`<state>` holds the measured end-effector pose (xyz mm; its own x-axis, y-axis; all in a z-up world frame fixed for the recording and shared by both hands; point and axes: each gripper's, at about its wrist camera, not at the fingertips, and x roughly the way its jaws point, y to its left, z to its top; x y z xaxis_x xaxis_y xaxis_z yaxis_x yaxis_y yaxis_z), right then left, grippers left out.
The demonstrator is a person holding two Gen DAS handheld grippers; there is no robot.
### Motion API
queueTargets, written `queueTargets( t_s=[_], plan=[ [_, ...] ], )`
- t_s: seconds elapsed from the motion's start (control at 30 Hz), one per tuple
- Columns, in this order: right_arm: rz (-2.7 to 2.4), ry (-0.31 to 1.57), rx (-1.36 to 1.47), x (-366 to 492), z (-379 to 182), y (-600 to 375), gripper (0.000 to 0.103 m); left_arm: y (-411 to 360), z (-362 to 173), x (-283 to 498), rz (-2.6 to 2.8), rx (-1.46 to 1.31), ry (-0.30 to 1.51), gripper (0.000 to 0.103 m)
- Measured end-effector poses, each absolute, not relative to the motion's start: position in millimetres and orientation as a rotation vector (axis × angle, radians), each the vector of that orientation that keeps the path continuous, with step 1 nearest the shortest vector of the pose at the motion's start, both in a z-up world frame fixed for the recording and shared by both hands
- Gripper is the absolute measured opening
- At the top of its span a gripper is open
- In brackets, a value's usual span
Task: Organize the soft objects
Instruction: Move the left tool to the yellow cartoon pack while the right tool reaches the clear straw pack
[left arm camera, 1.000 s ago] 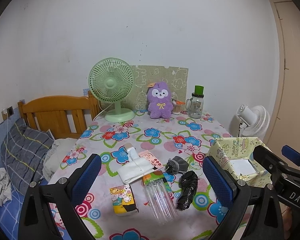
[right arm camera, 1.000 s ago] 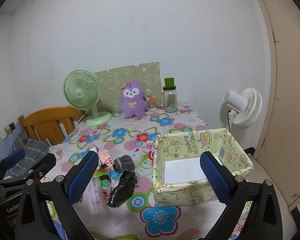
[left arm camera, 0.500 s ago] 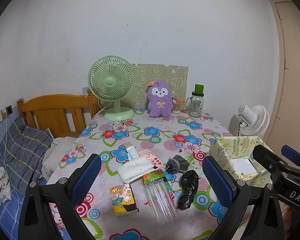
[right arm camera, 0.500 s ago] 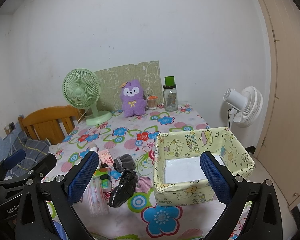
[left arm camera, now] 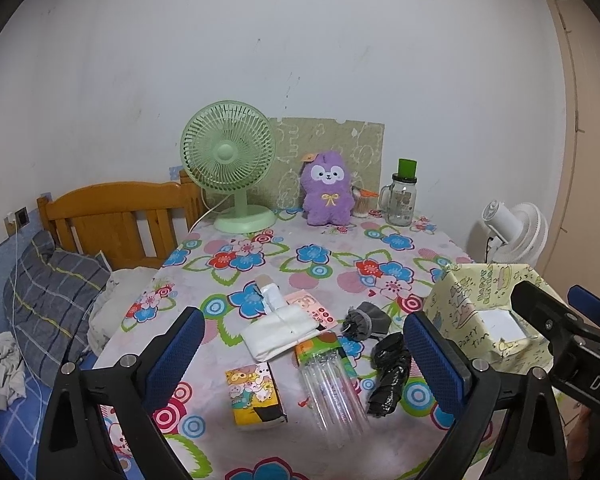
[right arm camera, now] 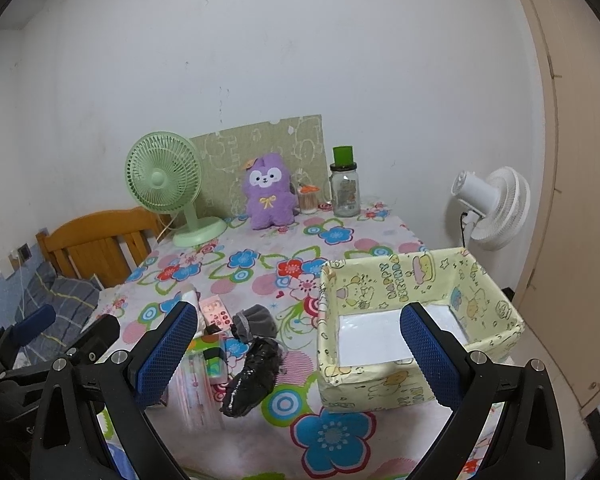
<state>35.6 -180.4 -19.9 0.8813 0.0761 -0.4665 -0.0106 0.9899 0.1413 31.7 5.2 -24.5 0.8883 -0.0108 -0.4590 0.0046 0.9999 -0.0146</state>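
Hovering above the near edge of the surface (left arm camera: 340, 264), the left hand-held gripper (left arm camera: 306, 352) has its blue pads spread wide apart and holds nothing; the right hand-held gripper (right arm camera: 296, 350) hangs the same way, pads wide apart, nothing between them. Spread on the flowered cloth in the left wrist view: a folded white cloth (left arm camera: 280, 332) at centre, a cartoon-printed tissue pack (left arm camera: 255, 394) at its 6 o'clock, a clear tube bundle (left arm camera: 334, 390) just beside that at 3 o'clock, and a crumpled black bag (left arm camera: 390, 374) further along at 3 o'clock. A grey rolled sock (left arm camera: 366, 320) sits at 12 o'clock of the black bag, very close to it, and a pink card (left arm camera: 312, 310) peeks out from under the white cloth's far edge. Off at 3 o'clock stands the yellow cartoon box (right arm camera: 404, 280), open-topped, its white floor bare, well clear of the clutter. Way back at 12 o'clock, the purple plush toy (left arm camera: 328, 190) sits upright against a green board (left arm camera: 332, 148), with a green desk fan (left arm camera: 230, 160) at its 9 o'clock and a glass jar (left arm camera: 402, 200) at its 3 o'clock. A white fan (right arm camera: 492, 204) stands off the surface at the far right.
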Motion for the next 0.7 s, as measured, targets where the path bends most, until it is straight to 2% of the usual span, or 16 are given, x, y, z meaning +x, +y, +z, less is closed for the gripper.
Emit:
queueTargets(
  t_s=[0.23,0.3,0.7],
  plan=[
    [0.039,0.501,0.116,44,-33,-167,0.102,7,-41,39,-0.007,0.018,0.512,0.099],
    [0.036,0.504,0.107,45,-38,-162,0.098,9,-47,41,-0.007,0.017,0.527,0.099],
    [0.082,0.59,0.074,67,-76,-126,0.093,22,-86,61,-0.017,0.021,0.64,0.094]
  ],
)
